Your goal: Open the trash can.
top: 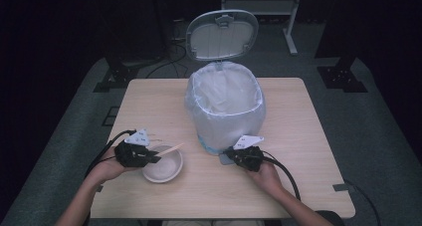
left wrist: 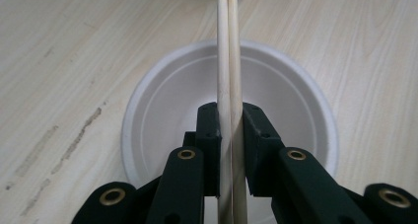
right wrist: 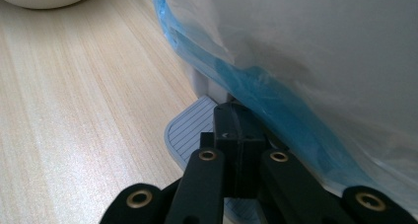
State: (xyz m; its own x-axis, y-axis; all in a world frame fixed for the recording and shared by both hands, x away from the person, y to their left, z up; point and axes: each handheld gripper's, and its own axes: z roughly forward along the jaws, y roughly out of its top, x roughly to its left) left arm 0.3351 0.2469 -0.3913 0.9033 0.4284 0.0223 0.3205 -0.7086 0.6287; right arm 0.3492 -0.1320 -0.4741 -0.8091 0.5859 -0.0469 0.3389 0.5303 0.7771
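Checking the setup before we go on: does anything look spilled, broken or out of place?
Nothing stands out. The bin is upright, lid open, liner in place. The bowl looks empty and whole; the chopsticks are held straight.

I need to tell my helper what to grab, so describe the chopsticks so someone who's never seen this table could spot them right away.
Start at the tall white bin with its lid up, in the middle of the wooden table. Left of it and nearer the person sits a shallow white bowl. The chopsticks are the two pale wooden sticks clamped side by side in the left gripper above that bowl, the only thin sticks here.
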